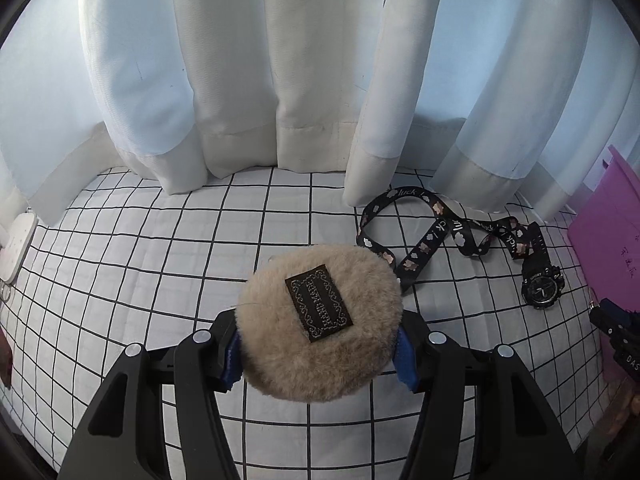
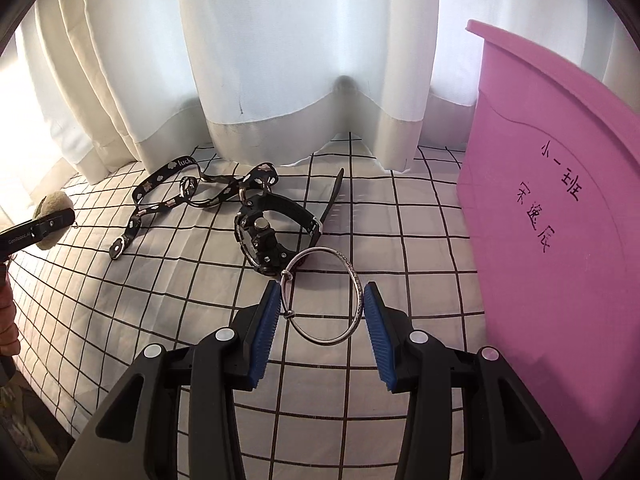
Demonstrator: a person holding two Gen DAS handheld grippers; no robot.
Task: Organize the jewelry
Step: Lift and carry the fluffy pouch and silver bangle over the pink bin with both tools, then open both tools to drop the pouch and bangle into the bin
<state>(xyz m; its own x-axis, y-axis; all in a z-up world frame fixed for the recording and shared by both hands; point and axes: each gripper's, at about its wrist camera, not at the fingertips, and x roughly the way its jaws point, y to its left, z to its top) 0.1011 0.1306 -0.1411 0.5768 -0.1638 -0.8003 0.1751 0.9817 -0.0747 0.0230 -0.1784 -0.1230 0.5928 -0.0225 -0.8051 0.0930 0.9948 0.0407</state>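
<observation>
My left gripper is shut on a round beige fluffy pouch with a dark embroidered label, held above the checked cloth. In the right wrist view that pouch shows small at the far left. A silver bangle stands between the blue pads of my right gripper, which is shut on it. Just past the bangle a black sport watch lies on the cloth; it also appears at the right in the left wrist view, watch. A black printed lanyard lies beside it, lanyard.
A pink plastic bin with handwritten characters stands at the right, bin. White curtains hang along the far edge of the white cloth with black grid lines. A small white box lies at the far left.
</observation>
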